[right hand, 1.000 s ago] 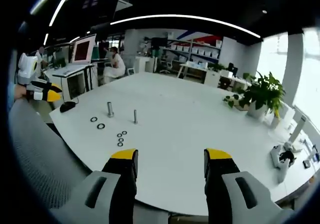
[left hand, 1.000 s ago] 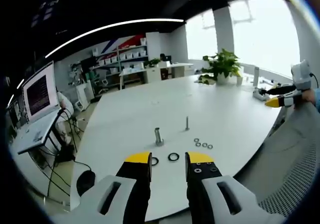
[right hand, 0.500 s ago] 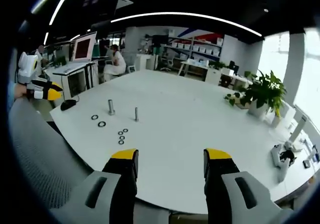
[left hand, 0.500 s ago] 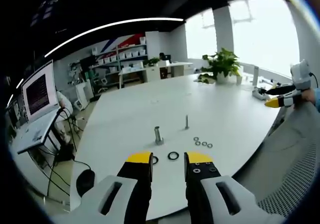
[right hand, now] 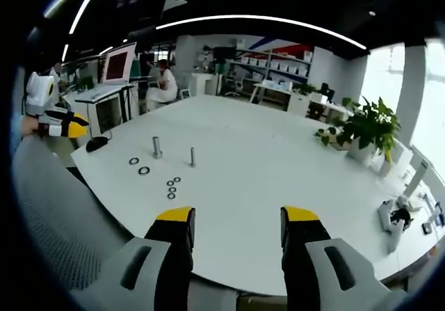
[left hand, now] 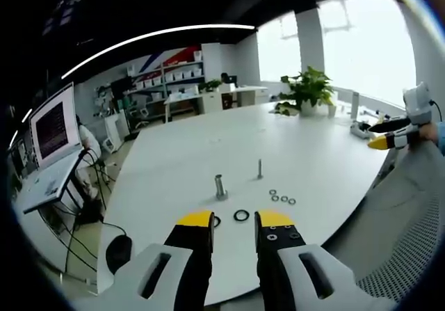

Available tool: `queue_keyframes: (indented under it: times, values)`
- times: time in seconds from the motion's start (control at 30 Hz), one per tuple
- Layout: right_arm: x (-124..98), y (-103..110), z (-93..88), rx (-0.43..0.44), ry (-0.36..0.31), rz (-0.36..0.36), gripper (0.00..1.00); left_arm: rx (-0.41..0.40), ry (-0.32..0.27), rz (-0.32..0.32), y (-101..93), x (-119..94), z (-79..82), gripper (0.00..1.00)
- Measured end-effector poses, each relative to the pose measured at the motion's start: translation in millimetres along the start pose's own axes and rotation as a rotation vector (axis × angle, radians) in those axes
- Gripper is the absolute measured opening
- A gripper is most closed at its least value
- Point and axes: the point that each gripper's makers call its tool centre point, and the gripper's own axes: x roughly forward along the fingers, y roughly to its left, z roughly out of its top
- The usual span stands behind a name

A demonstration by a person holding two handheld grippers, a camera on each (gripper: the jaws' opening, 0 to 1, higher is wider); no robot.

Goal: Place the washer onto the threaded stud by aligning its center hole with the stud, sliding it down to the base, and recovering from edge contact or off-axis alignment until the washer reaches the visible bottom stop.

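Low in the left gripper view, my left gripper (left hand: 233, 222) hangs spread and empty above a washer (left hand: 241, 216), near the threaded stud (left hand: 260, 170); thin, stiff, probably slippery, best pinched by its rim. My right gripper (right hand: 236, 218) gapes empty.

— What stands on the white table (left hand: 181, 158)?

— Two upright metal pieces, apart from each other: a thin threaded stud (left hand: 259, 170) and a thicker, shorter post (left hand: 220, 188) with a wider base.

— And the washers?

— All lie flat on the tabletop. Two larger dark rings (left hand: 241, 216) sit just in front of the thick post, side by side. Four small washers (left hand: 281, 199) form a loose cluster near the thin stud, in front of it.

— Is any washer on the stud?

— None; the thin stud (right hand: 192, 157) stands bare, the small washers (right hand: 171, 188) resting on the table near it.
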Motion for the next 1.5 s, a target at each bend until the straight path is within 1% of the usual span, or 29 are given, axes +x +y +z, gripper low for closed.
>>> queue_keyframes:
  times: [0.6,0.77,0.83,0.87,0.93,0.97,1.0,1.03,1.07,1.1,1.13,1.17,1.2,1.23,1.27,1.33,1.37,1.4,1.43,1.47,1.5]
  values:
    - [0,1,2.5,0.005,-0.012,0.0,0.48,-0.003,0.008,-0.007,0.1,0,-2.1,0.19]
    - [0,1,2.3,0.003,-0.009,0.001,0.48,-0.003,0.008,-0.008,0.2,0,-2.2,0.19]
    - [1,2,0.9,0.0,0.002,0.006,0.48,-0.003,0.008,-0.009,0.1,0,-2.1,0.19]
    - [2,7,-1.6,-0.014,0.022,0.036,0.48,-0.002,0.008,-0.011,-0.3,0,-2.1,0.19]
    - [4,17,-3.5,-0.005,0.032,0.099,0.48,0.003,0.011,-0.014,-0.5,0,-2.6,0.19]
    - [5,18,-8.2,0.025,0.058,0.112,0.48,0.001,0.014,-0.016,-0.1,1,-3.2,0.19]
    - [6,16,-13.3,0.032,0.091,0.112,0.48,-0.001,0.016,-0.017,-0.4,0,-3.4,0.19]
    - [7,15,-10.7,0.022,0.082,0.107,0.48,0.0,0.016,-0.018,-0.5,0,-3.4,0.19]
    - [7,18,-9.1,0.013,0.074,0.123,0.46,0.005,0.017,-0.018,-0.5,0,-3.7,0.19]
    - [8,30,-3.8,-0.003,0.057,0.209,0.41,0.004,0.019,-0.015,0.7,0,-4.2,0.19]
    - [10,39,1.9,0.077,0.059,0.264,0.37,-0.005,0.021,-0.013,2.1,0,-4.9,0.19]
    - [11,40,6.8,0.112,0.045,0.281,0.35,-0.012,0.02,-0.012,2.8,0,-5.0,0.19]
    - [13,40,9.3,0.11,0.034,0.291,0.36,-0.012,0.02,-0.012,2.6,0,-5.0,0.19]
    - [14,38,7.3,0.09,0.051,0.287,0.36,-0.01,0.019,-0.013,2.2,0,-5.0,0.19]
    - [15,39,3.1,0.056,0.085,0.305,0.36,-0.005,0.02,-0.014,1.8,0,-4.9,0.19]
    - [19,39,6.3,0.025,0.08,0.313,0.36,-0.01,0.02,-0.014,1.7,0,-4.9,0.19]
    - [21,41,8.3,0.001,0.084,0.331,0.36,-0.01,0.019,-0.013,1.9,0,-4.6,0.18]
    - [22,41,9.5,-0.001,0.087,0.335,0.36,-0.01,0.018,-0.012,1.9,0,-4.2,0.18]
    - [25,42,8.4,-0.021,0.097,0.353,0.37,-0.009,0.018,-0.01,2.2,0,-3.9,0.18]
    - [26,44,5.3,-0.048,0.125,0.38,0.37,-0.012,0.018,-0.01,2.0,0,-4.1,0.18]
    - [27,45,4.7,-0.052,0.14,0.395,0.37,-0.012,0.018,-0.011,1.9,0,-4.1,0.18]
